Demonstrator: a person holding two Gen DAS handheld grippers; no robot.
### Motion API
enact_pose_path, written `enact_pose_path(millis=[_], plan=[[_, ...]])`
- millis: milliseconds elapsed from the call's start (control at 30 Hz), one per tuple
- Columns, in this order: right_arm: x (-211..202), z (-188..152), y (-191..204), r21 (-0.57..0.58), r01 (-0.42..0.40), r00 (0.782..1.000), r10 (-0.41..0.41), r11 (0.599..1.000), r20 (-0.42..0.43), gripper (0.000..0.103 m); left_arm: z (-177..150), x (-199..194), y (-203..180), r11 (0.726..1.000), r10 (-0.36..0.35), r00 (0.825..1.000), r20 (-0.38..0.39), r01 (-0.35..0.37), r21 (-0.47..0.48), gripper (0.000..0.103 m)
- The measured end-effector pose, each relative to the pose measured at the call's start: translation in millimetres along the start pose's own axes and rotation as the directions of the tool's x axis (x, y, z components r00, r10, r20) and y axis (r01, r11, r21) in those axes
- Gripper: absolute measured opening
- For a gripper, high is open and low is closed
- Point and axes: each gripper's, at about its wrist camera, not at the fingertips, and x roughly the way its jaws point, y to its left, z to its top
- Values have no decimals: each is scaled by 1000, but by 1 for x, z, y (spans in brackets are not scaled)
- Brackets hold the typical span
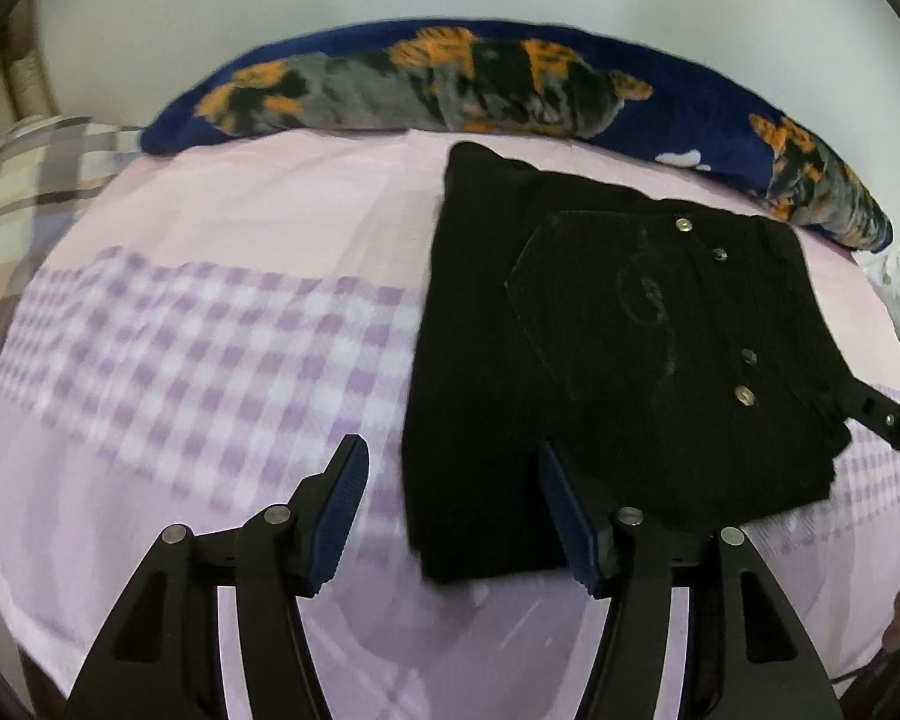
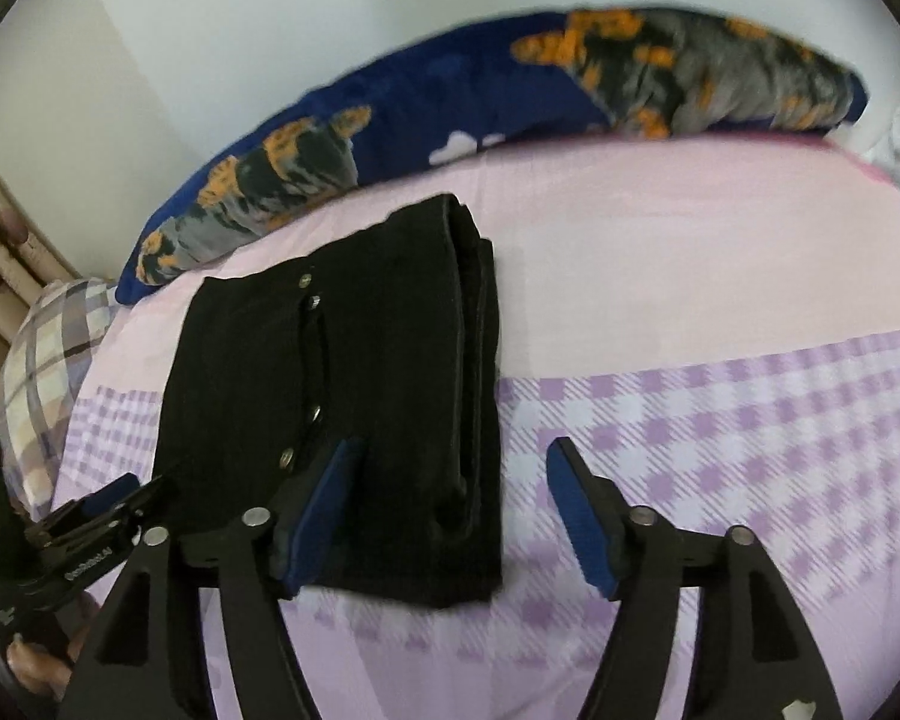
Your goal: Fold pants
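Two black hand-held grippers, left gripper (image 1: 453, 471) and right gripper (image 2: 456, 474), hover with jaws spread, gripping nothing, above folded black corduroy pants (image 1: 606, 336) lying on the pink-and-lilac checked bedsheet (image 1: 210, 360).

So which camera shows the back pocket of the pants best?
The left wrist view: the pocket lies in full sight on the folded pants. The right wrist view shows only the pants' studs and folded edges.

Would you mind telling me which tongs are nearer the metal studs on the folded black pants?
Left, though it's close. The left tongs straddle the folded black pants' near edge below the metal studs; the right tongs straddle the opposite near corner.
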Motion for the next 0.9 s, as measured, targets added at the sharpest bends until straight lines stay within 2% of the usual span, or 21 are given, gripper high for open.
enact_pose_path(millis=[200, 300, 433, 567, 900], plan=[[-31, -31, 20, -74, 34, 998, -30, 997, 62, 75, -25, -36, 1, 999, 20, 999, 37, -19, -34, 62], [-41, -41, 26, -70, 37, 996, -31, 997, 80, 78, -34, -48, -3, 999, 30, 998, 54, -28, -38, 62], [-54, -51, 34, -75, 50, 992, -41, 996, 117, 88, -47, -66, -14, 999, 40, 995, 91, -38, -21, 62], [-64, -61, 45, -126, 106, 983, -85, 986, 162, 93, -57, -79, -26, 999, 40, 993, 115, -41, 2, 63], [-70, -79, 62, -207, 134, 977, -93, 969, 194, 97, -74, -90, -42, 997, 56, 988, 145, -62, 35, 67]])
